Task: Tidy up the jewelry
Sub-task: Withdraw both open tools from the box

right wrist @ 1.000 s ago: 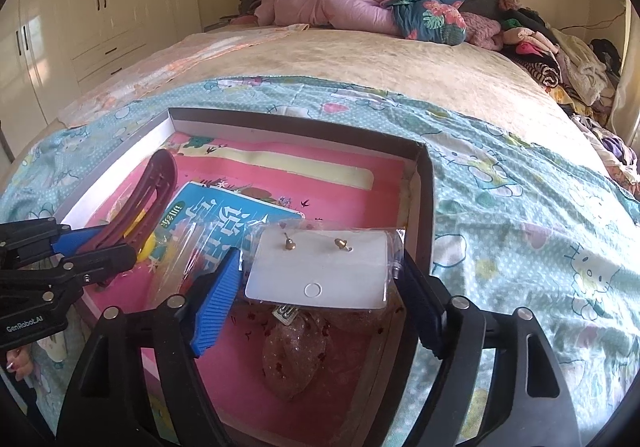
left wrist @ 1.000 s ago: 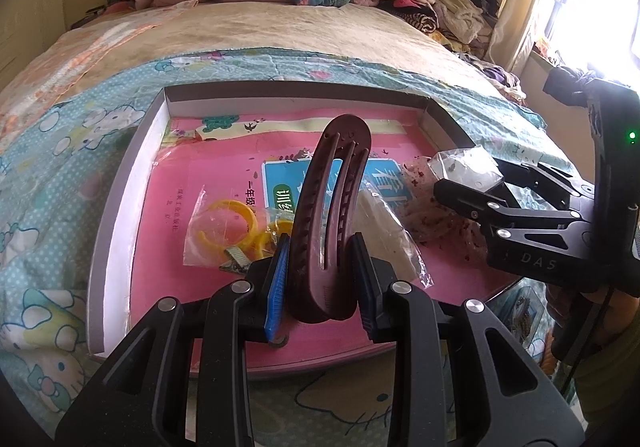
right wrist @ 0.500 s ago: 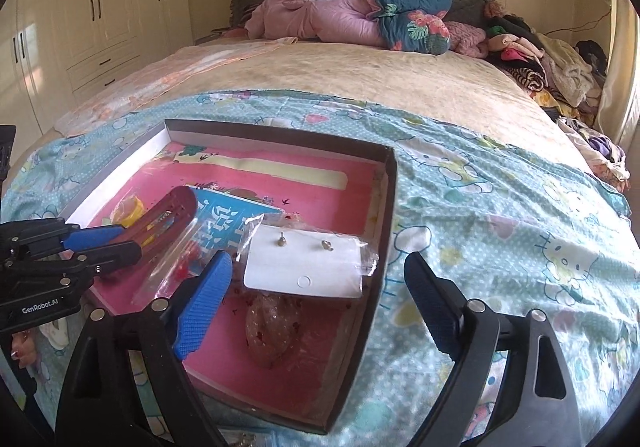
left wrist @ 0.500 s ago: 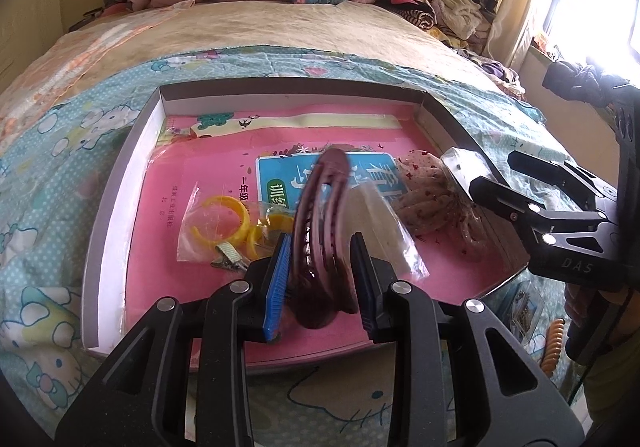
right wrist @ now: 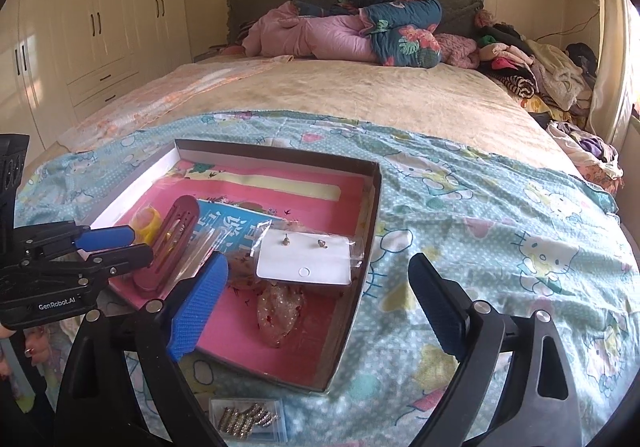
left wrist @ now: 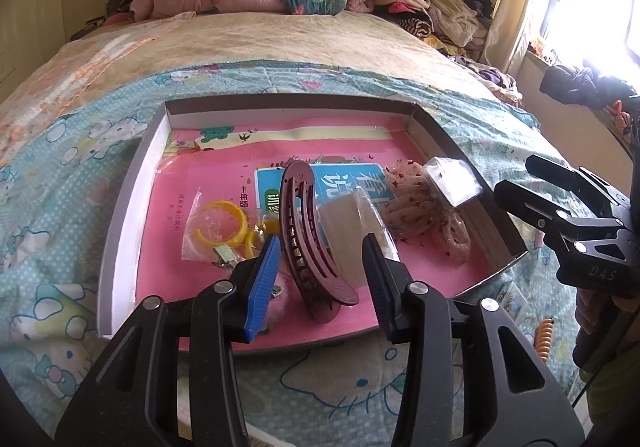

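A shallow box (left wrist: 132, 183) (right wrist: 370, 207) with a pink floor lies on the bed. A maroon hair clip (left wrist: 306, 239) (right wrist: 170, 243) rests in its near edge, leaning between the open jaws of my left gripper (left wrist: 320, 267) (right wrist: 118, 245), which no longer holds it. A white earring card in a clear bag (right wrist: 306, 259) (left wrist: 452, 181) lies on a red-speckled scrunchie (left wrist: 420, 207) (right wrist: 280, 307) at the box's right side. My right gripper (right wrist: 316, 299) (left wrist: 516, 183) is open and empty, pulled back over the box's near right corner.
The box also holds yellow rings in a bag (left wrist: 218, 225), a clear bag (left wrist: 348, 235) and a blue booklet (left wrist: 344, 179). A small clear case of rhinestone pieces (right wrist: 248, 421) lies on the Hello Kitty sheet (right wrist: 500, 247) in front of the box. Bedding and clothes are piled at the headboard.
My left gripper lowered the maroon clip into the box and opened off it. My right gripper let go of the earring card, left it on the scrunchie, and drew back.
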### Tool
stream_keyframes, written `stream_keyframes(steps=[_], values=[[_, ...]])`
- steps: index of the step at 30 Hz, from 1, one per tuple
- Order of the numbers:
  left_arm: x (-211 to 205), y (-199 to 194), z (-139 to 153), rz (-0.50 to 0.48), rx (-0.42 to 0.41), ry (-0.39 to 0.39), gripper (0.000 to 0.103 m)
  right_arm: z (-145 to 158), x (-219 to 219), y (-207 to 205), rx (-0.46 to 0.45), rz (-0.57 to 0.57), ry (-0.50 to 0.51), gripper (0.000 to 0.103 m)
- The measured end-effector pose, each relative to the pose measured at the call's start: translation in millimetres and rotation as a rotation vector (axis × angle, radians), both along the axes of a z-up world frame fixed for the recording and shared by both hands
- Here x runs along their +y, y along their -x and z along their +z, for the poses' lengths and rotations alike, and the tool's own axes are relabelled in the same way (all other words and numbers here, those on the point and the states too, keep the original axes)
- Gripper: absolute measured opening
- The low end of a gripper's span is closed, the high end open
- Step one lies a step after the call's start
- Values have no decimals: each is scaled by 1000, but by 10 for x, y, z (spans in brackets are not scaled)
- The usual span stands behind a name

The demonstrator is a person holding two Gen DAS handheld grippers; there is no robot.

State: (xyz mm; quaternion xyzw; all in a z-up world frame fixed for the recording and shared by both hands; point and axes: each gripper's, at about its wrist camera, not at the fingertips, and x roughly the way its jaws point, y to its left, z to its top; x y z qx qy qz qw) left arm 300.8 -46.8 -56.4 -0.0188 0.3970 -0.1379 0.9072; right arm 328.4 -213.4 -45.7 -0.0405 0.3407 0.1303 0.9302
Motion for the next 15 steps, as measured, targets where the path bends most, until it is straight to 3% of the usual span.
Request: stream_keyframes(steps=[15], values=[[132,330,275,43,-73,13,63,281,-24,404,-58,5,-14,90]])
